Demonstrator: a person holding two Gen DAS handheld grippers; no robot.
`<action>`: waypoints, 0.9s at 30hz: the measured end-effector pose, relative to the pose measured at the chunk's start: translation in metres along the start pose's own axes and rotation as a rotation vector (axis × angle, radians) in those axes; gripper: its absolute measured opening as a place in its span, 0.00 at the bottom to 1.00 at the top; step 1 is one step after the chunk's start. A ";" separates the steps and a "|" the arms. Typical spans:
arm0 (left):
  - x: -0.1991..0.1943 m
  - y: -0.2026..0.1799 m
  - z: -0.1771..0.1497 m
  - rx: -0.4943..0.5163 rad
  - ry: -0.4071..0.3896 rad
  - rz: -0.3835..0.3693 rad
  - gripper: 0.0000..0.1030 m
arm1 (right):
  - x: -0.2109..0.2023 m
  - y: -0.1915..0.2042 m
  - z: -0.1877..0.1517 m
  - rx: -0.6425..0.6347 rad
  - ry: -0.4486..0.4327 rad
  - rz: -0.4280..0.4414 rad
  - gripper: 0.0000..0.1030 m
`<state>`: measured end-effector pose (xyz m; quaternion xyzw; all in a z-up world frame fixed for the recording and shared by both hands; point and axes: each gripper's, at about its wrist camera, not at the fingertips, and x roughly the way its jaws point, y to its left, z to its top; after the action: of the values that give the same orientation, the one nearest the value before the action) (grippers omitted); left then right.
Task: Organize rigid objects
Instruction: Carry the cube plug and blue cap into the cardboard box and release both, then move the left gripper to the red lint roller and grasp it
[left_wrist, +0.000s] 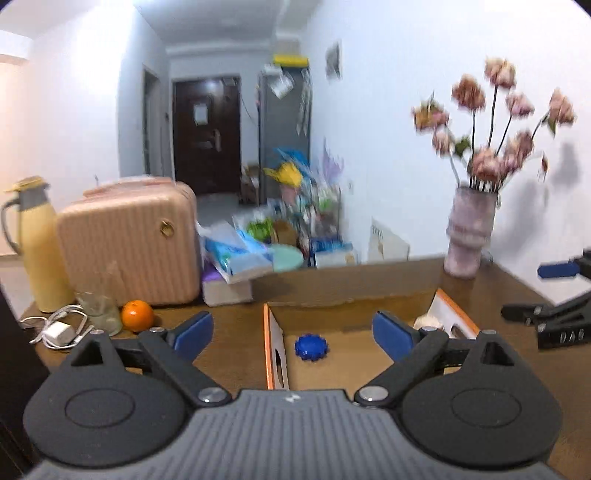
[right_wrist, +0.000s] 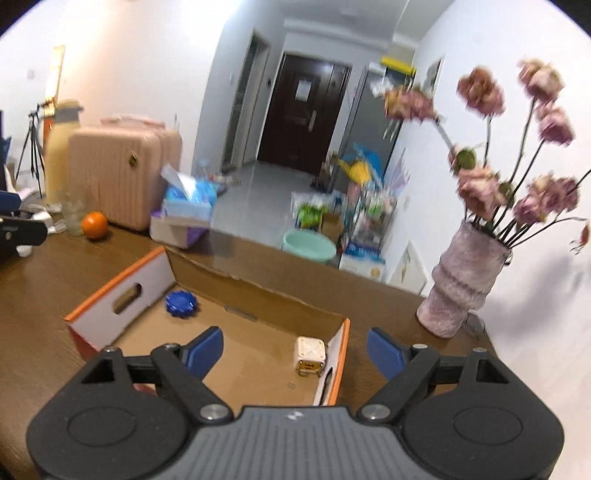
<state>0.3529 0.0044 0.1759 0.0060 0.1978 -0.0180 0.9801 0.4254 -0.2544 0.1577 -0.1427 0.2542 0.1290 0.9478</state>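
An open cardboard box (left_wrist: 354, 291) (right_wrist: 122, 291) with orange-edged flaps lies on the brown table. A blue toothed disc (left_wrist: 311, 347) (right_wrist: 180, 303) rests on its floor near the left flap. A small white cube (right_wrist: 310, 354) sits by the right flap; the left wrist view shows only a pale bit of it (left_wrist: 428, 322). My left gripper (left_wrist: 293, 332) hangs open above the box with nothing between its blue pads. My right gripper (right_wrist: 295, 349) is open too, empty, above the box's right end. The right gripper's blue pad (left_wrist: 557, 270) shows at the left view's right edge.
A vase of pink flowers (left_wrist: 469, 232) (right_wrist: 461, 280) stands right of the box. On the left are an orange (left_wrist: 137, 315) (right_wrist: 94, 225), a glass (left_wrist: 99, 310), a white charger (left_wrist: 59, 330), a yellow jug (left_wrist: 40, 254), a pink case (left_wrist: 129, 243) and tissue packs (left_wrist: 236, 258).
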 end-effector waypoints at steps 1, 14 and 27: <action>-0.012 0.000 -0.004 -0.010 -0.028 0.000 0.96 | -0.009 0.003 -0.004 0.004 -0.021 0.002 0.83; -0.131 0.003 -0.116 -0.103 -0.165 -0.023 0.99 | -0.110 0.046 -0.119 0.232 -0.236 0.022 0.85; -0.160 -0.007 -0.215 -0.063 -0.073 -0.079 1.00 | -0.195 0.112 -0.255 0.251 -0.294 -0.060 0.93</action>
<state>0.1224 0.0072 0.0397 -0.0335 0.1625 -0.0508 0.9848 0.1133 -0.2703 0.0239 -0.0103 0.1227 0.0875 0.9885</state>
